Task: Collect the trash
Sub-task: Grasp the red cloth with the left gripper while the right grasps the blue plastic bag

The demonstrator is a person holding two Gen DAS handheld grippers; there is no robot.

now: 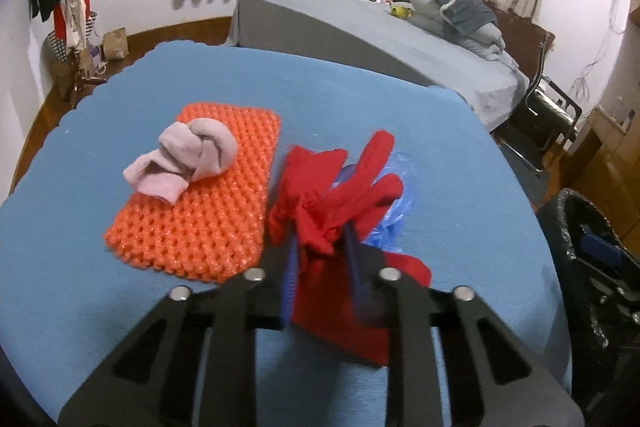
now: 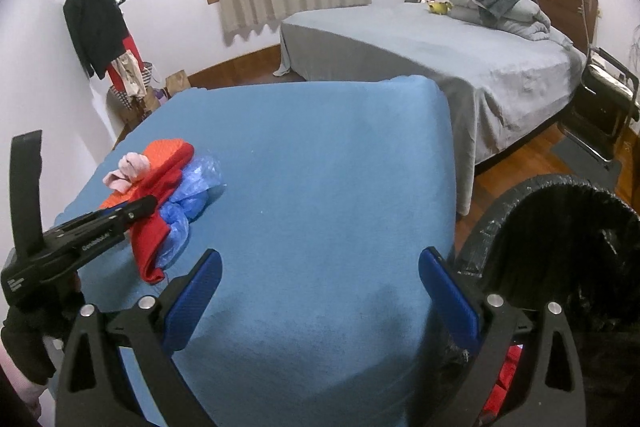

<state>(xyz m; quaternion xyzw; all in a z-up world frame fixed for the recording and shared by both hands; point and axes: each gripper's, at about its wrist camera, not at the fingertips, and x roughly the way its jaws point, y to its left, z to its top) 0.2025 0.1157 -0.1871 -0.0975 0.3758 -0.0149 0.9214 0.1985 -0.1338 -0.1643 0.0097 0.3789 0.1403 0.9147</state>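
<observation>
A crumpled red cloth [image 1: 340, 195] lies on the blue-covered table [image 1: 460, 167], partly on top of a blue plastic bag [image 1: 398, 205]. My left gripper [image 1: 322, 239] is shut on the near part of the red cloth, which bunches up between the blue pads. To its left are an orange foam net [image 1: 200, 211] and, on top of it, a knotted pink sock [image 1: 188, 159]. In the right wrist view my right gripper [image 2: 320, 255] stands open over the bare blue table [image 2: 320, 167] with nothing between its fingers. The left gripper [image 2: 140, 207] and the red cloth [image 2: 150, 247] appear at its left.
A black-lined trash bin [image 2: 560, 227] stands just off the table's right side, also seen as a bin [image 1: 592, 227] in the left wrist view. A grey bed [image 2: 460, 59] lies beyond the table. A coat rack [image 2: 96, 23] stands by the left wall.
</observation>
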